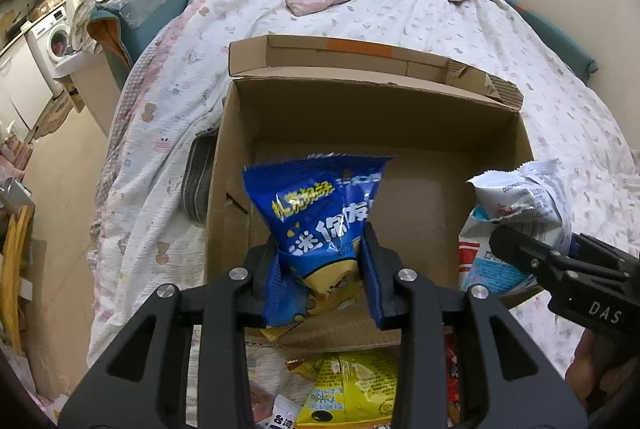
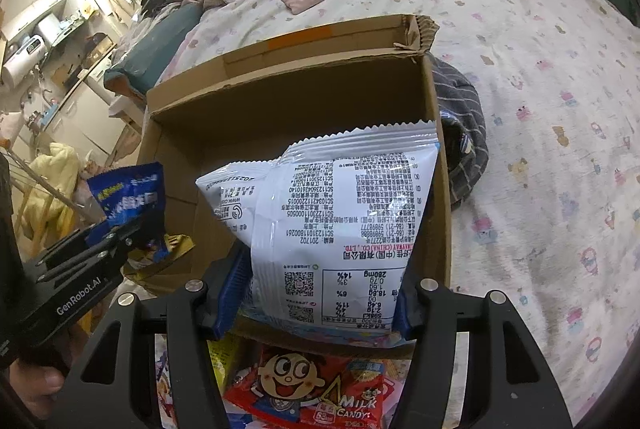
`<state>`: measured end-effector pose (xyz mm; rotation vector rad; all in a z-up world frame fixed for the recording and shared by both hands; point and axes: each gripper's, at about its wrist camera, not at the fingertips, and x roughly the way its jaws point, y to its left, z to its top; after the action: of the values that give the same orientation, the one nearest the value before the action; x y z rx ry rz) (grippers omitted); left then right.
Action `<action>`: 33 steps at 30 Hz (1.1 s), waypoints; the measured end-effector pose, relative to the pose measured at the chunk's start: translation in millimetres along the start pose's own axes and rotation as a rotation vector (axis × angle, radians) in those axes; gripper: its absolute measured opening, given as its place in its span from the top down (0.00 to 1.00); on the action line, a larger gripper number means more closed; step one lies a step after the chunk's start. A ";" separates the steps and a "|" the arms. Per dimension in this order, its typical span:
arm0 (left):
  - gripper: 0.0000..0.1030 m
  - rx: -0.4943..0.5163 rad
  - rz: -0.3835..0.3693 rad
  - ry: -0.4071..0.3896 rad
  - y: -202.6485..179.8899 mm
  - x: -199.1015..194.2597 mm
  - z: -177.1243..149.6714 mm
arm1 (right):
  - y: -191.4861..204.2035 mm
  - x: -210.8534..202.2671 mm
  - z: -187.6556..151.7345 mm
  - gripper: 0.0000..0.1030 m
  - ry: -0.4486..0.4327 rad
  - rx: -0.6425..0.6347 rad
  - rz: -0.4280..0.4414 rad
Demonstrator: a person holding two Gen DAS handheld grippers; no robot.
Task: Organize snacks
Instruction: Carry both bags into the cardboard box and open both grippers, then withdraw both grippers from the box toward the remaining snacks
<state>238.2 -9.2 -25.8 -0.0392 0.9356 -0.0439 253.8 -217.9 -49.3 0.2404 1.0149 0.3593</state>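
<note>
An open cardboard box [image 1: 400, 117] lies on the bed, its floor bare. My left gripper [image 1: 320, 257] is shut on a blue snack bag [image 1: 320, 205], which stands upright over the box's near left part. My right gripper [image 2: 320, 293] is shut on a white snack bag [image 2: 340, 205], printed back side facing the camera, above the box [image 2: 280, 101] on its near right side. In the left wrist view the white bag [image 1: 520, 197] shows at the right with the right gripper [image 1: 532, 253] on it. In the right wrist view the blue bag [image 2: 124, 193] and left gripper [image 2: 132, 233] show at the left.
Loose snacks lie in front of the box: a yellow bag [image 1: 352, 389] and a red milk candy bag [image 2: 304, 385]. A grey striped cloth [image 2: 464, 133] lies against the box's right wall. The patterned quilt [image 1: 400, 13] covers the bed. A washing machine [image 1: 52, 37] stands far left.
</note>
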 end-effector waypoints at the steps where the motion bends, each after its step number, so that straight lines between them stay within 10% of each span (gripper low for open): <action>1: 0.69 0.003 -0.001 0.003 -0.1 0.3 -0.4 | 1.0 -0.8 -0.6 0.39 -0.002 -0.005 0.000; 10: 0.18 -0.026 -0.026 -0.031 3.8 -8.7 0.4 | 4.5 -13.7 0.6 0.11 -0.086 -0.012 -0.005; 33: 0.17 -0.030 -0.041 -0.083 9.0 -34.5 -2.0 | 4.0 -30.1 -3.9 0.11 -0.081 -0.002 -0.025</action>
<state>216.3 1.7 0.3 -0.0872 0.8524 -0.0654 235.4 -226.2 -26.3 0.2385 0.9373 0.3252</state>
